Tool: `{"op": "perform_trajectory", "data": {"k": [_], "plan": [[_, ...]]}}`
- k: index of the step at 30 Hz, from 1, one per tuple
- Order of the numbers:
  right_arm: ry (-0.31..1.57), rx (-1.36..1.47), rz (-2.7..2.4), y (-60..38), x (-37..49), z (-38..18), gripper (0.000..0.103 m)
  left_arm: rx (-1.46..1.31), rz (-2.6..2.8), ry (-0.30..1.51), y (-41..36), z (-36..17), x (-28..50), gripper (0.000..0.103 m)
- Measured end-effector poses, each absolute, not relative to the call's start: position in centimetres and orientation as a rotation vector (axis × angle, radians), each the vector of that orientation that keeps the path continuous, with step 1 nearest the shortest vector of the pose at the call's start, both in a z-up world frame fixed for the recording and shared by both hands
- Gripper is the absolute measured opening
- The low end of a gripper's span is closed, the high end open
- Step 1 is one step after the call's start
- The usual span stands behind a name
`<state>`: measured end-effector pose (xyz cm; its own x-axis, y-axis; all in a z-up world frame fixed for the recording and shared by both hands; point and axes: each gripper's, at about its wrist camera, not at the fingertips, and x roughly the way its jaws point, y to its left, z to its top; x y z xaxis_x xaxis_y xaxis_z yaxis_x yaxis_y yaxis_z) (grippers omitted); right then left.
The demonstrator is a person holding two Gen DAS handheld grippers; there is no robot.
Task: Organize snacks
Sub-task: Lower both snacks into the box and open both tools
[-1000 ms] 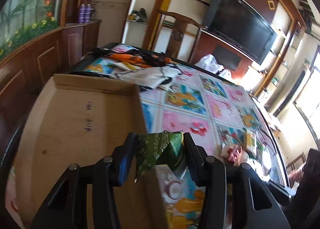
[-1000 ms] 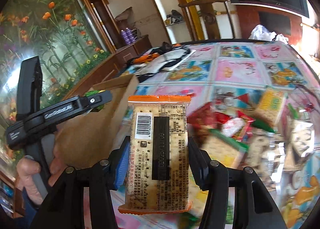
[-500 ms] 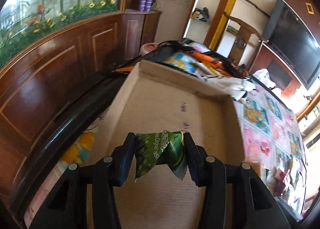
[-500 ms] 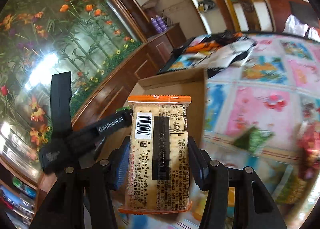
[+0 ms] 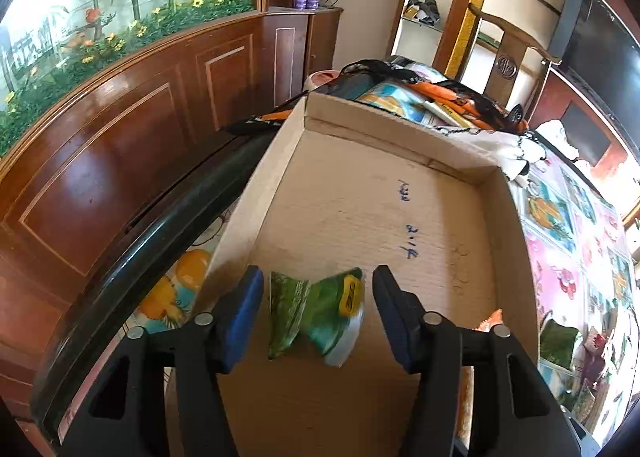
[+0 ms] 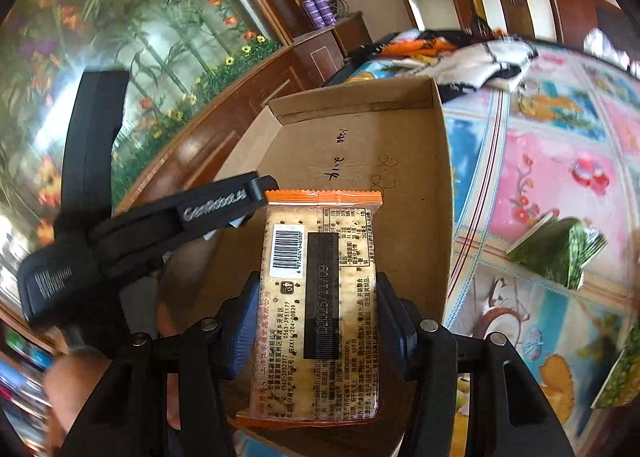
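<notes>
You are holding the left gripper [image 5: 318, 311] over a shallow cardboard box [image 5: 400, 213], pointing steeply down into it. Its jaws have just been opening and the blue pads are standing clear on both sides of a crinkly green foil snack packet [image 5: 316, 315], so it is released; the packet is sitting between the fingers over the box's rough brown floor, near the left wall. Whether it is resting on the floor, can't tell. Blue pen scribbles are showing on the floor further in.

You are keeping the right gripper [image 6: 316, 321] clenched on one flat rectangular cracker pack [image 6: 320, 309]: clear glossy wrap, orange crimped ends, barcode and black date strip facing the camera, pale square crackers inside. Both pads are pressing its long edges. The pack is hovering upright over the near part of the same box, tilted down toward it. In the right wrist view the left gripper's black body is reaching in from the left over the box's left wall, with part of your hand [image 6: 76, 381] below it.

Count: one box, one green packet in it, one cracker pack held. On the glossy cartoon-print tablecloth [image 6: 560, 161] right of the box, one more green triangular packet [image 6: 560, 253] is lying well apart; more snacks at the right edge are too blurred to count.
</notes>
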<state>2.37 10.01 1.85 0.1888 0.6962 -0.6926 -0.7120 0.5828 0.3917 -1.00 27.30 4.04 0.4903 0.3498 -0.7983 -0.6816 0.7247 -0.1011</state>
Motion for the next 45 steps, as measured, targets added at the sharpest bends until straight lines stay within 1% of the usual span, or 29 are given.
{"op": "perform_trajectory", "data": {"k": [4, 14, 15, 17, 20, 24, 27, 29, 31, 34, 37, 39, 42, 45], "plan": [[0.917, -0.084, 0.977, 10.3, 1.4, 1.8, 0.059, -0.428, 0.665, 0.854, 27.4, 3.8, -1.1, 0.057], [0.893, -0.136, 1.0, 11.0, 0.2, 1.7, 0.061, -0.437, 0.678, 0.837, 27.3, 3.9, -2.6, 0.057], [0.892, -0.139, 1.004, 11.1, 0.2, 1.7, 0.061, -0.441, 0.675, 0.832, 27.3, 3.9, -2.7, 0.058], [0.891, -0.14, 1.013, 11.0, 0.1, 1.7, 0.062, -0.438, 0.664, 0.804, 27.1, 4.2, -2.8, 0.068], [0.892, -0.113, 1.026, 10.5, 0.5, 2.0, 0.065, -0.429, 0.648, 0.747, 26.5, 5.0, -3.1, 0.074], [0.853, -0.099, 1.034, 9.6, 0.4, 3.1, 0.07, -0.455, 0.594, 0.694, 26.0, 5.6, -3.5, 0.075], [0.816, -0.083, 1.043, 8.7, 0.2, 4.2, 0.07, -0.486, 0.534, 0.611, 25.6, 6.6, -4.3, 0.075], [0.783, -0.085, 1.026, 7.9, -0.1, 4.8, 0.07, -0.483, 0.519, 0.572, 25.2, 7.0, -4.6, 0.078], [0.726, -0.106, 0.945, 6.9, -0.4, 5.4, 0.073, -0.465, 0.502, 0.555, 24.6, 7.4, -4.6, 0.079], [0.648, -0.137, 0.838, 5.4, -0.6, 6.0, 0.073, -0.434, 0.465, 0.544, 23.6, 7.6, -4.2, 0.079], [0.624, -0.126, 0.748, 3.5, -0.3, 6.3, 0.073, -0.4, 0.436, 0.528, 22.7, 7.9, -4.1, 0.079], [0.646, -0.092, 0.765, 2.3, 0.5, 6.3, 0.073, -0.377, 0.417, 0.518, 22.1, 8.1, -4.0, 0.079], [0.745, 0.028, 0.835, -0.3, 2.6, 5.6, 0.074, -0.349, 0.392, 0.509, 21.2, 8.1, -3.9, 0.08], [0.82, 0.08, 0.833, -2.6, 4.1, 5.3, 0.074, -0.32, 0.37, 0.513, 20.5, 8.1, -3.5, 0.08]]}}
